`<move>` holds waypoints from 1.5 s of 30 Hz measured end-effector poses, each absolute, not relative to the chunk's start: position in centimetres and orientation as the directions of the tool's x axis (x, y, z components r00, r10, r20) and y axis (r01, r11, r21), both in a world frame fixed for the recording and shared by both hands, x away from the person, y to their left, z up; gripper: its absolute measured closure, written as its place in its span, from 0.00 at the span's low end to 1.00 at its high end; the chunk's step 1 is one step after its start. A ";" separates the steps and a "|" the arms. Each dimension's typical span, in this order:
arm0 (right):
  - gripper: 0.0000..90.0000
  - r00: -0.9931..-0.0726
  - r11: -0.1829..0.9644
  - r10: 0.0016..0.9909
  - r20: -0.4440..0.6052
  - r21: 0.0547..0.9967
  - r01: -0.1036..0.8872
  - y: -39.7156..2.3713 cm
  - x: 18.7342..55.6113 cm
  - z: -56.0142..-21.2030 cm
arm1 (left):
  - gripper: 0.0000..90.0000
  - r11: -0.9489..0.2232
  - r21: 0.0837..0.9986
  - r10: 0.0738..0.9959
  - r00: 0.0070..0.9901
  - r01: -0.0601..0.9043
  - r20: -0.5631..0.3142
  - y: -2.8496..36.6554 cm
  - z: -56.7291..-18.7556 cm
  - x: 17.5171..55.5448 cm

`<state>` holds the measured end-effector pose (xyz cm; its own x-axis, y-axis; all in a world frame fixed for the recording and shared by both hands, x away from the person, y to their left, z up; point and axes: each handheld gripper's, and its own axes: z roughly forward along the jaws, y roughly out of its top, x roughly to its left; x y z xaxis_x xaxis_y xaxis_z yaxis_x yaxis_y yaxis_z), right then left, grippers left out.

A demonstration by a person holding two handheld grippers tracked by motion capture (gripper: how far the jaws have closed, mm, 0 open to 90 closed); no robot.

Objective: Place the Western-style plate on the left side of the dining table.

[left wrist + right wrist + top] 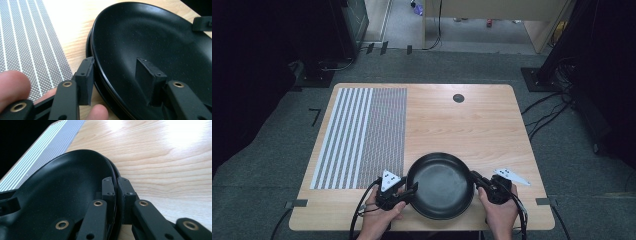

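Observation:
A black plate [439,185] lies near the front edge of the wooden table [472,125], and a second dark rim shows just beneath it, as of another plate. My left gripper [412,189] straddles the plate's [155,37] left rim. One pad [86,80] stands outside against the edge and the other sits well inside the bowl, so this gripper [116,65] is open. At the opposite side my right gripper [475,179] is shut on the rim. In its own view the right gripper [117,187] pinches the plate's [62,187] edge between both pads.
A grey striped placemat [362,135] covers the table's left part, just left of the plate. A small round dark grommet [458,98] sits near the far edge. Bare wood lies beyond the plate and to its right. Cables trail over the floor around the table.

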<state>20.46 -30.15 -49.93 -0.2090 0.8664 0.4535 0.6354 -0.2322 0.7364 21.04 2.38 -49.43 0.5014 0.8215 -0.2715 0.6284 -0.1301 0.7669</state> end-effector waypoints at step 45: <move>0.94 -0.191 -0.354 0.778 0.599 0.669 0.654 -28.7 20.4 -51.5 | 0.83 0.125 0.491 0.640 0.308 0.862 -0.704 6.5 -50.1 23.6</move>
<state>20.39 -28.66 -51.48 -0.1911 0.7780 0.5985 0.6535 -0.3541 0.6690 23.63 6.46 -50.10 0.3080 0.6397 -0.7042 0.8622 0.1251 0.4908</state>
